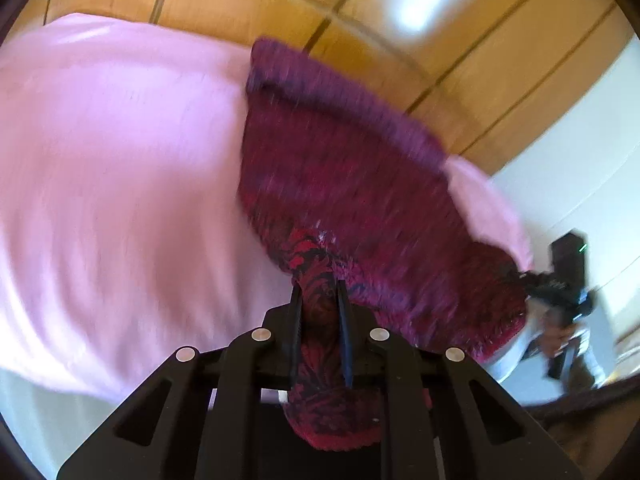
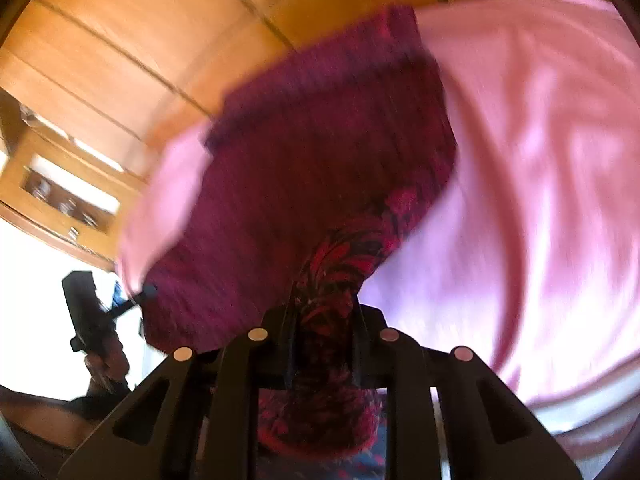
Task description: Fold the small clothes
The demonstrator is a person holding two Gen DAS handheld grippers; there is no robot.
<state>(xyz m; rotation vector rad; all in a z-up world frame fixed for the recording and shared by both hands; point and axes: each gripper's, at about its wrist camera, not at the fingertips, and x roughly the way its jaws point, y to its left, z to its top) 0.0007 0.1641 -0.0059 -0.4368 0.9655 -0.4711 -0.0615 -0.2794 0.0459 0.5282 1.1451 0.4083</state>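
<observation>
The left gripper (image 1: 320, 292) and right gripper (image 2: 320, 304) each pinch a corner of the dark red knitted garment (image 1: 340, 184) above the pink cloth-covered surface (image 1: 120, 180), so the fold seems begun; next both corners should be carried together to the opposite edge.

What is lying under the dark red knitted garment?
A pink cloth lies under the dark red knitted garment and shows on both sides of it. What the garment itself covers, and what supports the cloth, cannot be seen.
</observation>
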